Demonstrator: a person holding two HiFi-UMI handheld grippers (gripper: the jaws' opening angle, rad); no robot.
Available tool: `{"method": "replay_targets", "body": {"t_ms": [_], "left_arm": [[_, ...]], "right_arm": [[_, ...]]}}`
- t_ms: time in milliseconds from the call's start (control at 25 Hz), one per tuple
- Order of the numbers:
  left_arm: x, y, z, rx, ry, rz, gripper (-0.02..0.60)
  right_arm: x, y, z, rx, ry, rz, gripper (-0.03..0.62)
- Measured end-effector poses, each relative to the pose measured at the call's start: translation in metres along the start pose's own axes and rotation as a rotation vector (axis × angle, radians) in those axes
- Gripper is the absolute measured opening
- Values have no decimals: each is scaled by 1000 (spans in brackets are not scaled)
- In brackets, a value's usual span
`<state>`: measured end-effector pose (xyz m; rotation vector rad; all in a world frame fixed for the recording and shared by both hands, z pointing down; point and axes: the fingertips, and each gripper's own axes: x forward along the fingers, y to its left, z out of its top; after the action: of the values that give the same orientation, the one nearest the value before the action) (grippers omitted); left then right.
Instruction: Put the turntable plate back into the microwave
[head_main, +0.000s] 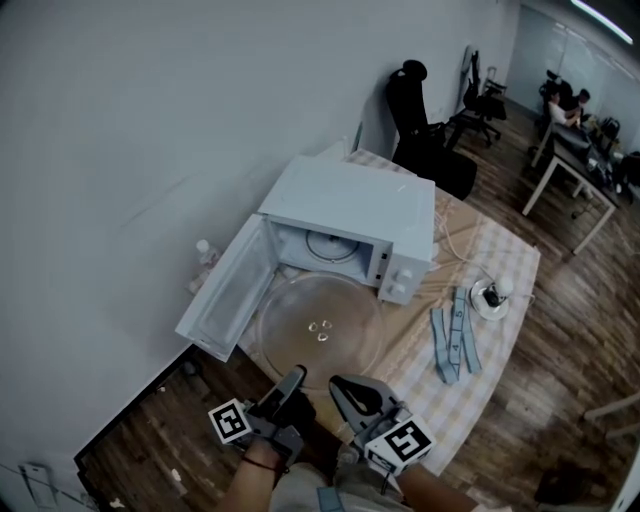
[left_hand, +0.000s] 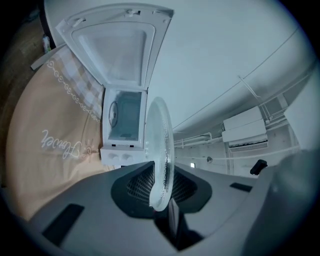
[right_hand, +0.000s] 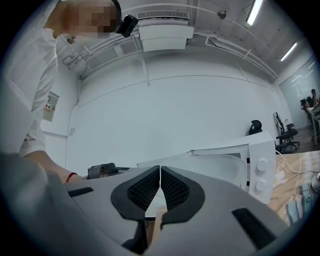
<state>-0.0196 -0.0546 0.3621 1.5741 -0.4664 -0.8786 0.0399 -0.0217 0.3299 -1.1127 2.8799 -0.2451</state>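
Holding the turntable plate (head_main: 320, 330) by its near rim, the left gripper (head_main: 293, 380) has the task at roughly the halfway point. The plate is off the surface (head_main: 500, 270) or just over it and lies flat ahead of the gripper. It is directly in front of the microwave (head_main: 350, 205) but has not yet gone in. The door (head_main: 228, 295) stands swung wide to the left of the gripper's line, so the way is clear. The cavity (head_main: 325, 245) beyond the plate's far edge shows only a round fitting on its floor. What seems to be left is to slide the plate through the opening, settle it on that fitting and let go.

The left gripper's jaws stand part-way closed, with the glass rim clamped edge-on between the ribbed pads. The plate runs straight out from them toward the open cavity.

The right gripper (right_hand: 160, 187), just beside the left, has its jaws drawn almost together with only a sliver between the pads and nothing clearly in it. The plate begins just past its tips. Whether those tips prop the rim from below cannot be told.
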Motion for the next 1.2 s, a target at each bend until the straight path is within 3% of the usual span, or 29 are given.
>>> {"method": "replay_targets", "body": {"t_ms": [560, 1200], "left_arm": [[43, 56, 36, 7, 15, -31, 61], [65, 104, 88, 8, 31, -43, 61]], "right_arm": [[38, -64, -30, -2, -17, -49, 34], [91, -100, -64, 22, -13, -101, 34]]}}
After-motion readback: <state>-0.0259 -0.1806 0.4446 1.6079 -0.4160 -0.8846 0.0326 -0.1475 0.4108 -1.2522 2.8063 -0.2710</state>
